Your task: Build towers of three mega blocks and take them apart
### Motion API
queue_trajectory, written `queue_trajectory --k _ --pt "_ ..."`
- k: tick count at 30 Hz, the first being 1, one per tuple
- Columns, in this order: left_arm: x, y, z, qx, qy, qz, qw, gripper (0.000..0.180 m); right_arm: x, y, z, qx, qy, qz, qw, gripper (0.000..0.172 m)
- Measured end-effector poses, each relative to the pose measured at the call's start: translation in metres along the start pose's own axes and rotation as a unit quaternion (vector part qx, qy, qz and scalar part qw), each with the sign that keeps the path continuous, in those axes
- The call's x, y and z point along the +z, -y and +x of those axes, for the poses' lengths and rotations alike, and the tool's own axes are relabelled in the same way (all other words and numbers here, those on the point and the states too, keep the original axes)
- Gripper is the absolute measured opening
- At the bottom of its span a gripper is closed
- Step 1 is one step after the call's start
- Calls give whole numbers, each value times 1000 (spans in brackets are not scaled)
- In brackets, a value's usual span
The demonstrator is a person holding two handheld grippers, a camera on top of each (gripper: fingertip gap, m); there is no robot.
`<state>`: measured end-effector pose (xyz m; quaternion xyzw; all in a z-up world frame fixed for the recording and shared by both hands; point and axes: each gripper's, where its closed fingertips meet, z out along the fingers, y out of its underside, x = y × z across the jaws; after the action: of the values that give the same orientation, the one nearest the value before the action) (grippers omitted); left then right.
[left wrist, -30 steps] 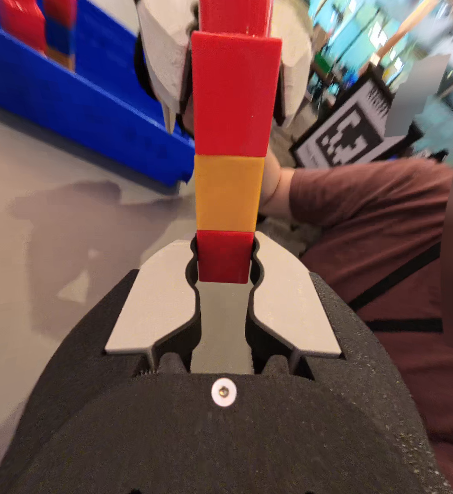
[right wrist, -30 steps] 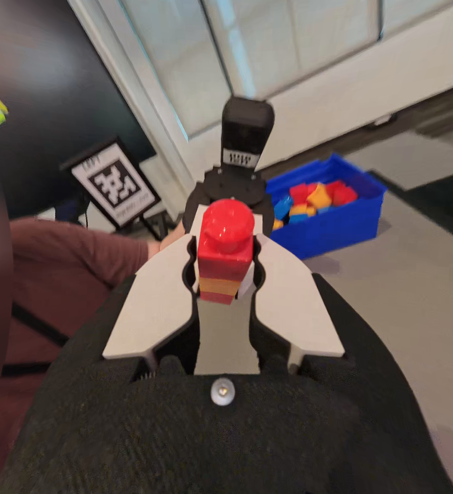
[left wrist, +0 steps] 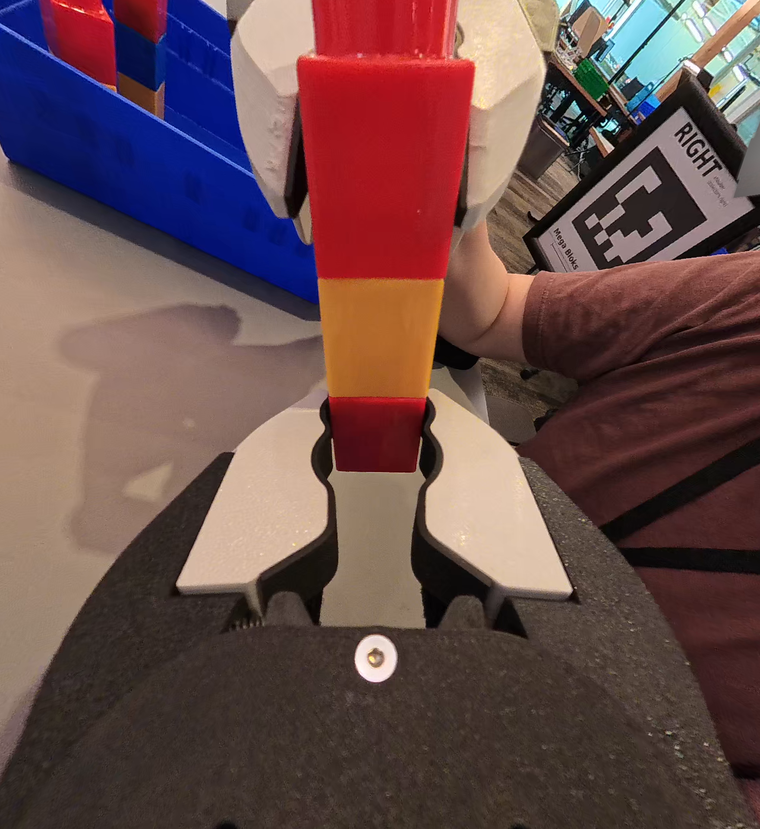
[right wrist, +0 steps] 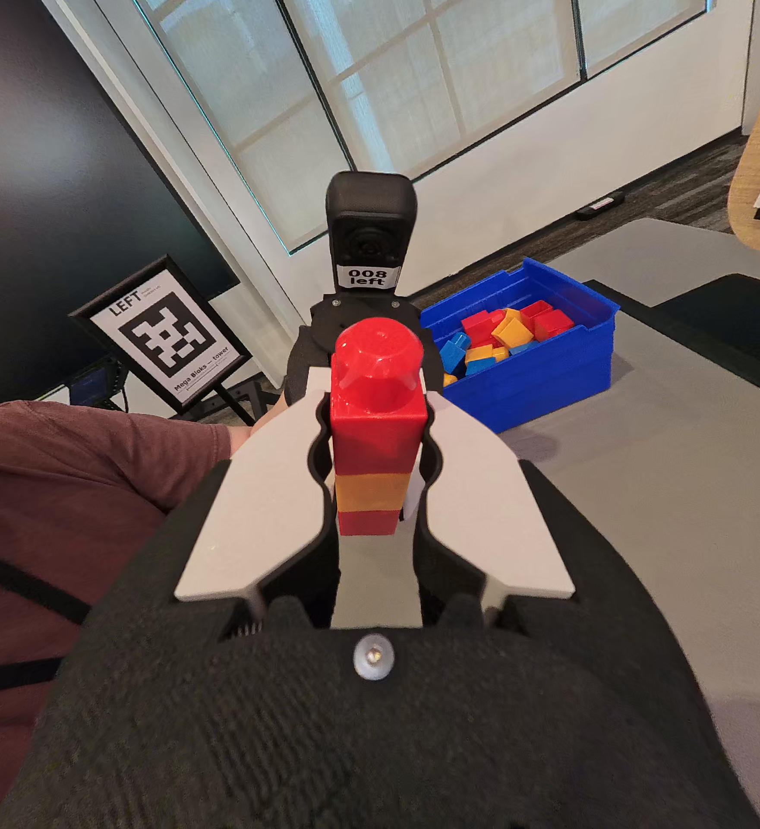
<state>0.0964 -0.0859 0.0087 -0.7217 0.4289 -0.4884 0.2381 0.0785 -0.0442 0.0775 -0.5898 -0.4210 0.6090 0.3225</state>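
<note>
A tower of three blocks is held in the air between my two grippers: a red block, an orange block (left wrist: 380, 336) and a second red block. My left gripper (left wrist: 377, 433) is shut on the bottom red block (left wrist: 375, 435); both pads press its sides. My right gripper (right wrist: 375, 430) is shut on the top red block (right wrist: 378, 430), whose round stud faces its camera. In the left wrist view the right gripper's fingers (left wrist: 275, 148) flank that top red block (left wrist: 382, 170) from both sides. The orange block (right wrist: 371, 491) and bottom red block (right wrist: 367, 522) show behind it.
A blue bin (left wrist: 113, 148) stands on the grey table (left wrist: 55, 403), with two built towers (left wrist: 140, 54) behind its wall. In the right wrist view the bin (right wrist: 548, 390) holds several loose blocks (right wrist: 508, 329). Framed marker signs (left wrist: 638, 193) (right wrist: 167, 336) and a person's maroon sleeve (left wrist: 660, 341) lie close by. There is about 8 cm between the tips of the two grippers.
My right gripper's pads have closed in slightly on the top red block. The left gripper's hold on the bottom red block is unchanged, and the tower has barely moved.
</note>
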Motion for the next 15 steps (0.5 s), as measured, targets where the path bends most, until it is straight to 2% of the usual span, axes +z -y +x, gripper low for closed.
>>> queue_trajectory --k 4,6,8,9,12,15 --pt "0 1 -2 -15 -8 11 1000 35 2 4 4 14 -2 19 1000 37" --pt "-4 10 1 -21 -26 43 999 35 -1 12 2 13 7 44 999 37" --pt "-14 22 -2 -38 -28 87 995 35 -6 21 4 8 -2 72 997 56" --pt "-19 24 -6 -39 -19 98 994 35 -7 22 4 5 -6 74 997 57" --pt "-29 26 -10 -35 -6 108 994 35 1 9 9 10 -21 36 999 57" --pt "-25 22 -8 -20 1 88 996 35 17 -11 10 12 -21 -14 1000 58"
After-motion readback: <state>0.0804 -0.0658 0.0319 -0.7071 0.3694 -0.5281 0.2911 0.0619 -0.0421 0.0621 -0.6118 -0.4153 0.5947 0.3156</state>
